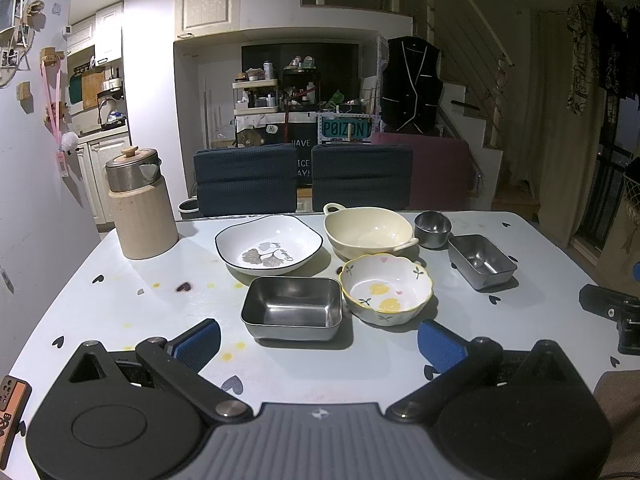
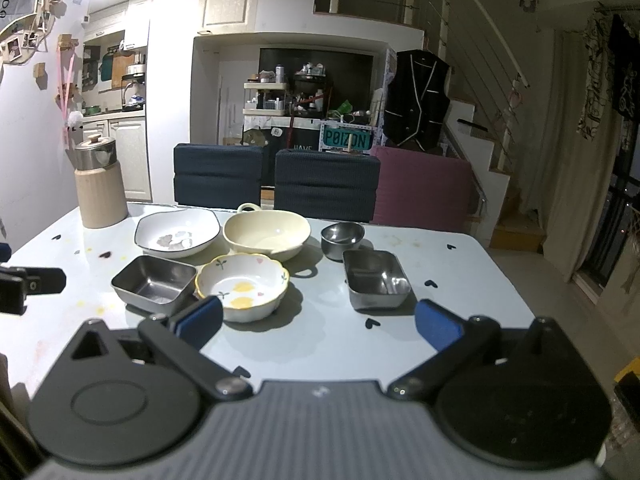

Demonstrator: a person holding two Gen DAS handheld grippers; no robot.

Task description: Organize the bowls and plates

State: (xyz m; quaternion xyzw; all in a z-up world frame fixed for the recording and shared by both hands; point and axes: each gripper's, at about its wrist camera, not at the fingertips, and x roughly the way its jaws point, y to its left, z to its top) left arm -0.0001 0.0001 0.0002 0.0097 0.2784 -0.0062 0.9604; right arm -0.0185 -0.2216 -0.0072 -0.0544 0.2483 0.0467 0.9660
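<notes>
Blue pads (image 1: 199,342) on your left gripper (image 1: 320,346) stood wide apart, nothing between them, hovering low over the near edge of the pale table (image 1: 120,312). Just ahead of those fingers sat a rectangular steel tray (image 1: 293,312), and right beside it, touching or nearly so, the scalloped yellow-rimmed bowl (image 1: 386,289) with lemon prints. Behind the pair you had the white plate (image 1: 269,249) with a dark rim and leaf drawing, and next to it the cream bowl (image 1: 368,232) with small handles. Off to the right, a round steel cup (image 1: 433,228) sat just beside a second steel tray (image 1: 482,261). A tan canister with a metal lid (image 1: 139,204) stood at the far left corner.

Your right gripper (image 2: 318,322) was spread open too, empty, its left pad (image 2: 201,320) sitting in front of the scalloped bowl (image 2: 242,285) from that camera. The second steel tray (image 2: 375,278) lay just ahead of its right pad, the round cup (image 2: 343,240) right behind it. Each gripper showed at the edge of the other's view, well apart. Two dark blue chairs (image 1: 302,178) waited beyond the table.
</notes>
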